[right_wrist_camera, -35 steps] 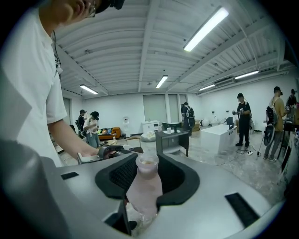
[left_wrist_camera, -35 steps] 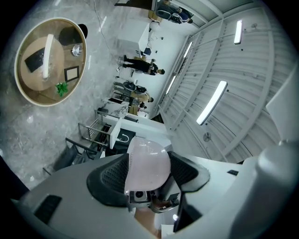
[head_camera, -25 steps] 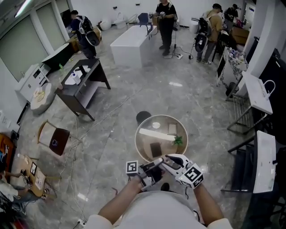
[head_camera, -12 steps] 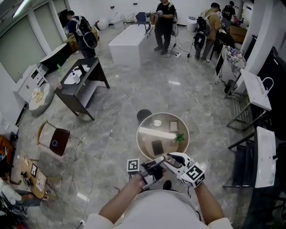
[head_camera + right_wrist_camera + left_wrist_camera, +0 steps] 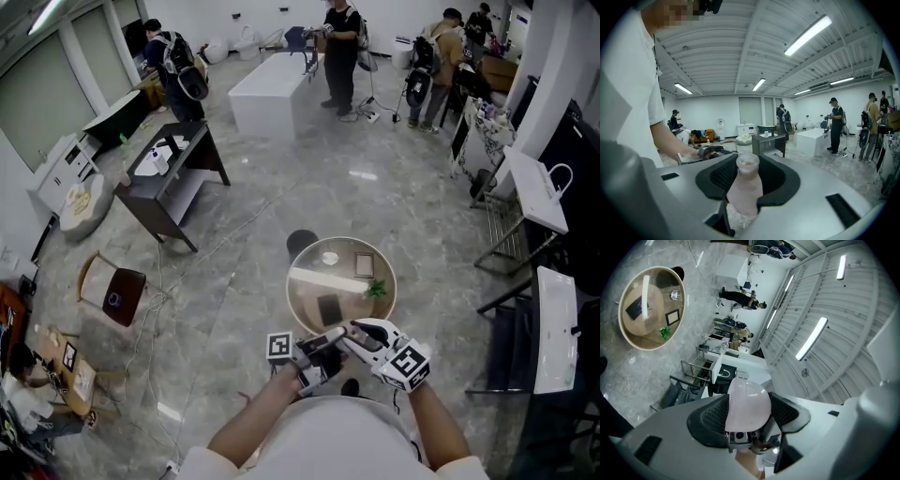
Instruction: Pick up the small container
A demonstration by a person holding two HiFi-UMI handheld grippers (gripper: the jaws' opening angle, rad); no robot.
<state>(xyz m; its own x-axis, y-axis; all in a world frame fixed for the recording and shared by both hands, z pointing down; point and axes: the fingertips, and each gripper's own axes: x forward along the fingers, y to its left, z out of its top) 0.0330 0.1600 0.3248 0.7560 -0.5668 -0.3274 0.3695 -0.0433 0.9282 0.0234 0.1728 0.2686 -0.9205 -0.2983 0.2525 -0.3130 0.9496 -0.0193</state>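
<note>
Holding the small bottle [image 5: 744, 187] clear of any surface, the right gripper [image 5: 747, 180] has its jaws partway closed, and the pads press on the bottle's frosted, pale pink body. The bottle's open neck points out past the jaw tips. The left gripper [image 5: 747, 411] has its jaws about half apart and clamped on a pale rounded piece [image 5: 748, 401]. This piece is dome-shaped and may be the bottle's cap, though that is not certain.

Seen from the head view, both grippers sit close together just in front of the person's torso, with their tips near each other. Just beyond them stands a round table [image 5: 302, 298] carrying a small green plant [image 5: 376, 292] and a few flat items. Far across the room, people [image 5: 339, 47] stand by a white counter.

The pick-up itself looks complete, as the container is in the right gripper's grasp rather than on the table. The next move likely calls for a steady squeeze and keeping the open neck upright. If the pale piece is the cap, it must be lined up with the neck.
</note>
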